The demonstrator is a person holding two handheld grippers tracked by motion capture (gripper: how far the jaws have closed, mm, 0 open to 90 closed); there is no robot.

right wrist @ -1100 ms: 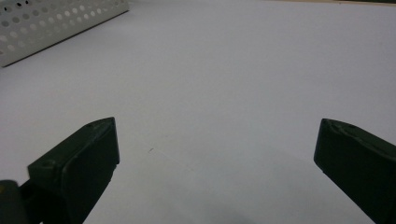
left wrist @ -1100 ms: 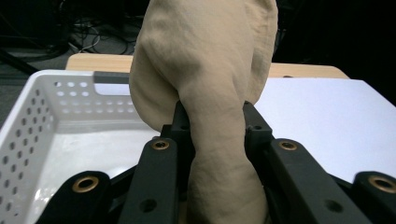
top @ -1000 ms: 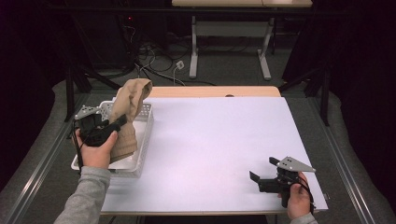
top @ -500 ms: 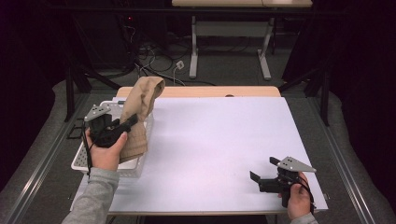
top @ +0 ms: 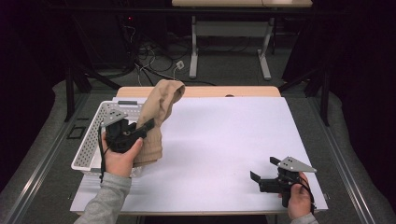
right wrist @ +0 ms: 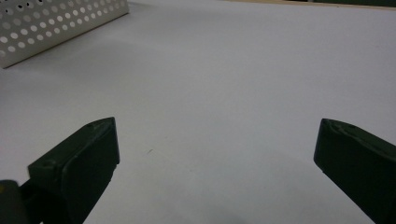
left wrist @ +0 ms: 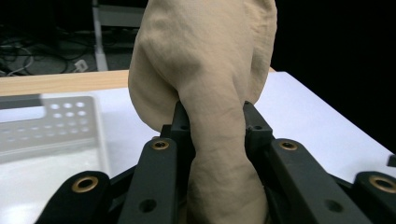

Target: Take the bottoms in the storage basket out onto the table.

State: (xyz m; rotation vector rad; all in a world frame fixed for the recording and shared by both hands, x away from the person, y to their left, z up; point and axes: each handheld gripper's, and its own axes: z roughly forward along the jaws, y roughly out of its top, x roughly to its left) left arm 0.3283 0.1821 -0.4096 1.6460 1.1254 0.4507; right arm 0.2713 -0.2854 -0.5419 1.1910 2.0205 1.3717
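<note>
Left gripper (top: 148, 125) clamped on tan cloth (top: 159, 112), left of centre in high view, bunched and draping beside white basket (top: 88, 144). Looks soft, light, floppy; best pinched at a thick fold. Right gripper (top: 264, 169) lower right, jaws apart, empty.

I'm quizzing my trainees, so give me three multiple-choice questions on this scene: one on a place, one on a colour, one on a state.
1. Where is the perforated basket?
A. table's left side
B. table's right side
C. on the floor
2. What colour is the cloth?
A. blue
B. tan
C. red
3. How are the right gripper jaws?
A. shut on cloth
B. shut, nothing between
C. open

Answers: 1 A, it sits by the left gripper in the high view. 2 B, tan in both views. 3 C, its jaws stand apart over the bare table.
</note>
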